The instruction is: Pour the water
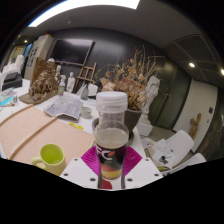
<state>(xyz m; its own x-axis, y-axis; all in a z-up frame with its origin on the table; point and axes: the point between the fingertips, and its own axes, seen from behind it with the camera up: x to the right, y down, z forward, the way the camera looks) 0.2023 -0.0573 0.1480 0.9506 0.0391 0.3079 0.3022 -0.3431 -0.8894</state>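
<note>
Between my gripper's (111,172) two fingers stands one bottle (111,133), upright, white-capped, holding dark liquid in its lower half. Both pink pads (96,160) lie against its base, so I read the jaws as narrowly set and clamped on the bottle. My gripper points level across the table (30,130). Left of the fingers sits one yellow-green cup (51,155), just beside the left finger and apart from the bottle. Beyond the bottle stands one pot of dried plants (130,85). I cannot tell whether the bottle rests on the table.
</note>
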